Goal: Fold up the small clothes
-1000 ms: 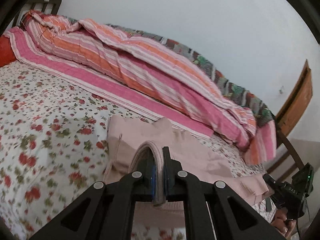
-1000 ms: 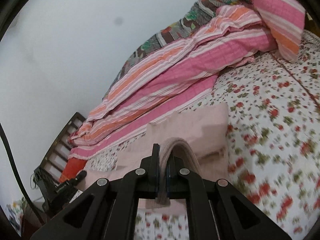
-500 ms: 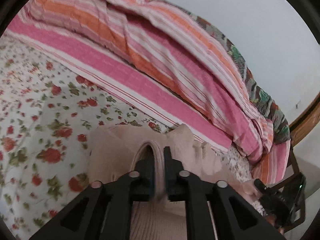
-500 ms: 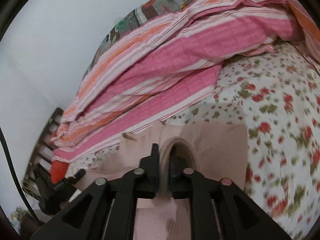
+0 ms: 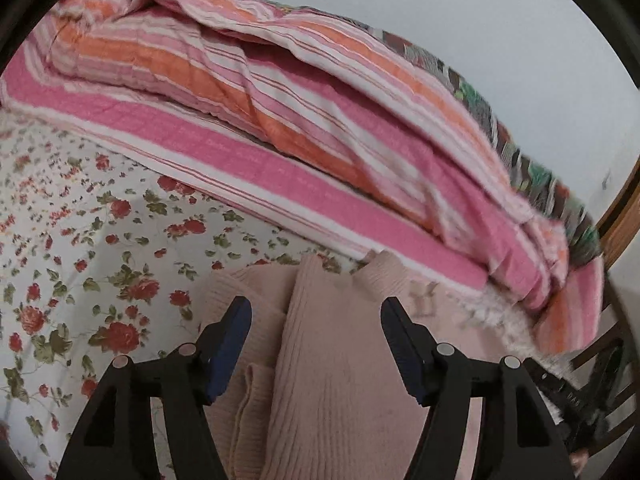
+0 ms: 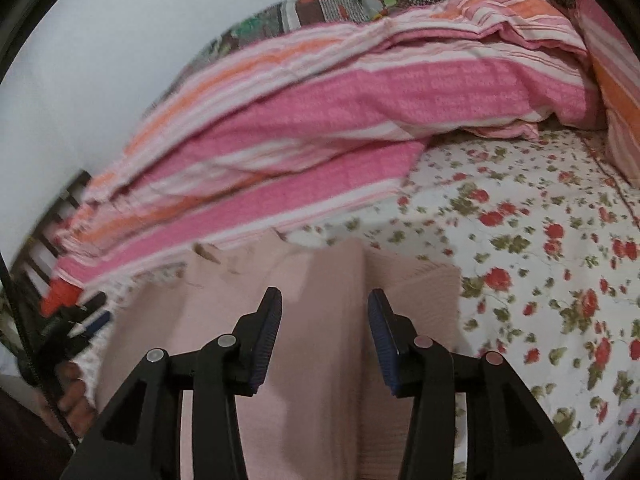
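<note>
A pale pink ribbed knit garment (image 5: 332, 344) lies folded on the floral bedsheet (image 5: 80, 248). My left gripper (image 5: 316, 314) hovers just over its left end, jaws opening, and the pads do not press on the cloth lying between them. In the right wrist view the same pink garment (image 6: 320, 320) lies flat beneath my right gripper (image 6: 325, 300), whose jaws are also opening with the fabric free between the blue pads. The other gripper and a hand (image 6: 72, 396) holding it show at that view's lower left.
A rumpled pink, orange and white striped quilt (image 5: 320, 128) lies just beyond the garment along the wall. A wooden bed frame (image 5: 624, 208) stands at the right in the left view. Open floral sheet (image 6: 540, 280) stretches to the right in the right view.
Both grippers were shut on a raised fold of the pink garment. They carried it forward and down toward the quilt, then let go; the cloth now lies flat between the parted jaws.
</note>
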A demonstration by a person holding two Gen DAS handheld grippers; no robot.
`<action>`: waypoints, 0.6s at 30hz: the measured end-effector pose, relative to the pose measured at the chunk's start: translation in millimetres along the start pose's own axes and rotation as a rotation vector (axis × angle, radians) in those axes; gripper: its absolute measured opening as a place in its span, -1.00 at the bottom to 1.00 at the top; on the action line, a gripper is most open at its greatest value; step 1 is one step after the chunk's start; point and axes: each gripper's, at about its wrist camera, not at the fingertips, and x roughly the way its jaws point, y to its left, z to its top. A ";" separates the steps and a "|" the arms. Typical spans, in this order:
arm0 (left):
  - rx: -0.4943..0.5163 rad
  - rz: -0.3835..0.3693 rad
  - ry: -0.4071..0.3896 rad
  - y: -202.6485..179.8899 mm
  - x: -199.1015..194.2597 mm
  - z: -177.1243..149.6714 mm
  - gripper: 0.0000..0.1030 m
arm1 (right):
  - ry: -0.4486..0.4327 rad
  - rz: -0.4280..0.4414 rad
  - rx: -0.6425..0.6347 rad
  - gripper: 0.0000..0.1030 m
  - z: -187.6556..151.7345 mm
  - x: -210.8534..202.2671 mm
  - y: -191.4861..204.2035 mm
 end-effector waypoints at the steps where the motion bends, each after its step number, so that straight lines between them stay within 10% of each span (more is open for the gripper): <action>1: 0.026 0.017 0.007 -3.9 1.8 -2.1 0.27 | 0.013 -0.020 -0.006 -0.15 -1.9 3.9 -0.1; 6: 0.088 0.065 0.020 -11.8 -2.1 -8.3 0.27 | 0.063 -0.080 -0.021 -0.53 -5.7 13.1 1.4; 18: 0.076 0.070 -0.081 -24.5 -79.7 -0.8 0.38 | -0.112 -0.090 -0.163 -0.16 -8.6 -100.7 53.0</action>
